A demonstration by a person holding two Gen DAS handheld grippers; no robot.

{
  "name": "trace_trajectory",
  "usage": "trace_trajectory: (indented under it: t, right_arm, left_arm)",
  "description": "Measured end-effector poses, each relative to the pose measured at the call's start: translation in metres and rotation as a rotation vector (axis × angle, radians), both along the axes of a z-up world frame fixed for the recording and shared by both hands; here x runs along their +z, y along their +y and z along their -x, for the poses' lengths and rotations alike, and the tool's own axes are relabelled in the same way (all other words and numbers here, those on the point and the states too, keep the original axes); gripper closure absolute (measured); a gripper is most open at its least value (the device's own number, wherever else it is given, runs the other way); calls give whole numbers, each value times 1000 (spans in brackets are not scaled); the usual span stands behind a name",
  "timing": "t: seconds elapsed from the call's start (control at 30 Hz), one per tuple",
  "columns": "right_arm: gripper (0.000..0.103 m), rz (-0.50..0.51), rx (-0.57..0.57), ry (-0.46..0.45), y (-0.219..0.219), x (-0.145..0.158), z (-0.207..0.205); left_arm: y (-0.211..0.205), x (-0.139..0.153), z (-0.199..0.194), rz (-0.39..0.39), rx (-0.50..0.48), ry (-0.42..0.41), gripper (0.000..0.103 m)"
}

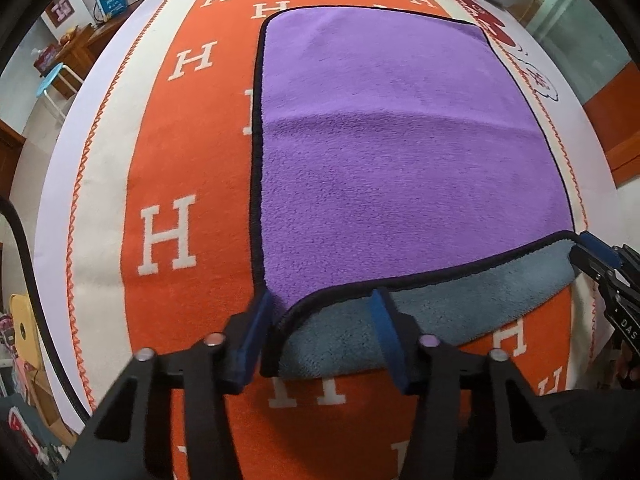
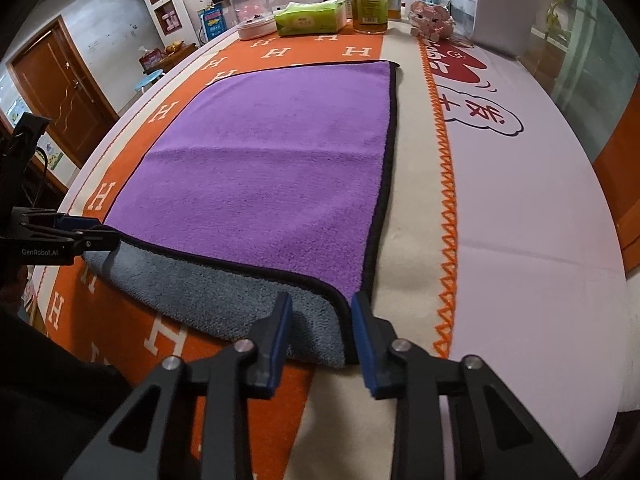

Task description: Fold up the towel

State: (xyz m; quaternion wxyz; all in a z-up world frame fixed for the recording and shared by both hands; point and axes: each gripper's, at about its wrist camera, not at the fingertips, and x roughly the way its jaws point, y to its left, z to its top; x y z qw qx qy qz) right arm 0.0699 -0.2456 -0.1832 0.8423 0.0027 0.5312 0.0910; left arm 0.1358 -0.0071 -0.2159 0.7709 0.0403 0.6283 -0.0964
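Note:
A purple towel (image 1: pixel 400 140) with a black hem and grey underside lies flat on the orange H-patterned cloth; it also shows in the right wrist view (image 2: pixel 272 168). Its near edge hangs over the table front, showing the grey side (image 1: pixel 360 340). My left gripper (image 1: pixel 322 300) is open, its blue pads on either side of the towel's near left corner. My right gripper (image 2: pixel 320 304) is open around the near right corner. Each gripper also shows in the other's view: the right one (image 1: pixel 596 256) at the far right, the left one (image 2: pixel 84 232) at the far left.
At the table's far end stand a green tissue pack (image 2: pixel 310 20), a bottle (image 2: pixel 368 0), a domed container (image 2: pixel 250 8), a pink toy (image 2: pixel 432 20) and a white box (image 2: pixel 504 4). A white cloth (image 2: pixel 540 200) covers the table's right side.

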Motion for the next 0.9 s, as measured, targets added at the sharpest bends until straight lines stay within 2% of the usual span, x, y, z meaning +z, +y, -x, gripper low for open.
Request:
trace_trajectory:
  t: [0.17,0.33,0.4,0.9]
  right_arm:
    - [84,3,-10,0,-2,1,2]
    - [91,0,-17,-2,-3,2,4]
    - [95,8,-24,-2,-2,3,5]
    - [99,34,-32,-21,0,8,9]
  left_arm:
    - [2,2,1,4,-1,6,71]
    - [12,5,2,13,12,9,90]
    - [14,4,3,23,12,13,93]
    - [30,11,12,39,-11,-3,96]
